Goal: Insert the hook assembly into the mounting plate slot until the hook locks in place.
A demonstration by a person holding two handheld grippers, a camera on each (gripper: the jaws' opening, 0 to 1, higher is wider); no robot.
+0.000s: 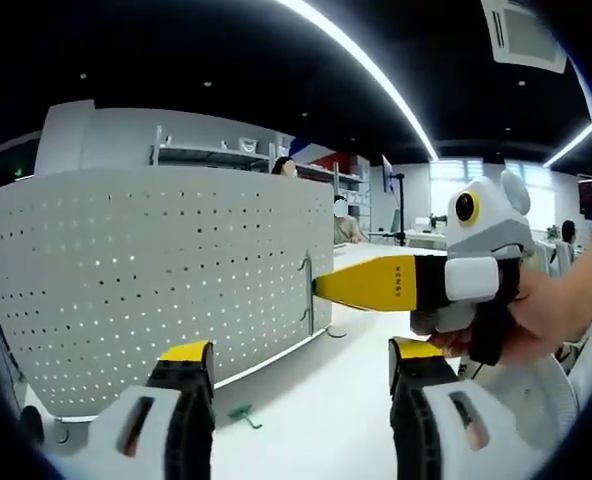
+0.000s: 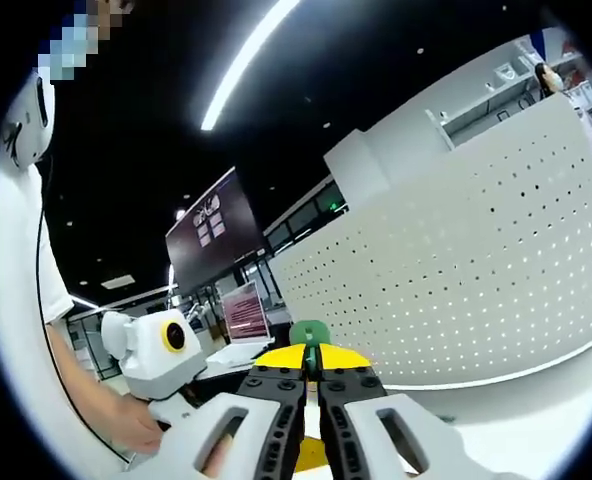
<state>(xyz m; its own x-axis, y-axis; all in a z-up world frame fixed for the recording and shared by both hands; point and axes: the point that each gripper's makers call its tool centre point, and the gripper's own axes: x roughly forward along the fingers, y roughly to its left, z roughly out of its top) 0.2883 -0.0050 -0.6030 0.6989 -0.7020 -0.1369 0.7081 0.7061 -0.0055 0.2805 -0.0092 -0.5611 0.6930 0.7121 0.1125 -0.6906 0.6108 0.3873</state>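
Note:
The white perforated mounting plate [image 1: 166,270] stands upright on the table; it is also in the right gripper view [image 2: 456,280]. At its right edge, a thin metal hook [image 1: 307,290] sits at the yellow tips of my right gripper [image 1: 321,286], which comes in from the right in a person's hand. In the right gripper view my right gripper [image 2: 312,362] is shut, with a green piece of the hook assembly [image 2: 309,333] poking out above its tips. My left gripper [image 1: 301,365] stands open and holds nothing, low in front of the plate.
A small green part [image 1: 244,413] lies on the white table [image 1: 316,400] in front of the plate. A round white fan-like object [image 1: 536,400] is at the right. Shelves, desks and people are far behind. A person's arm [image 2: 76,380] is at the left.

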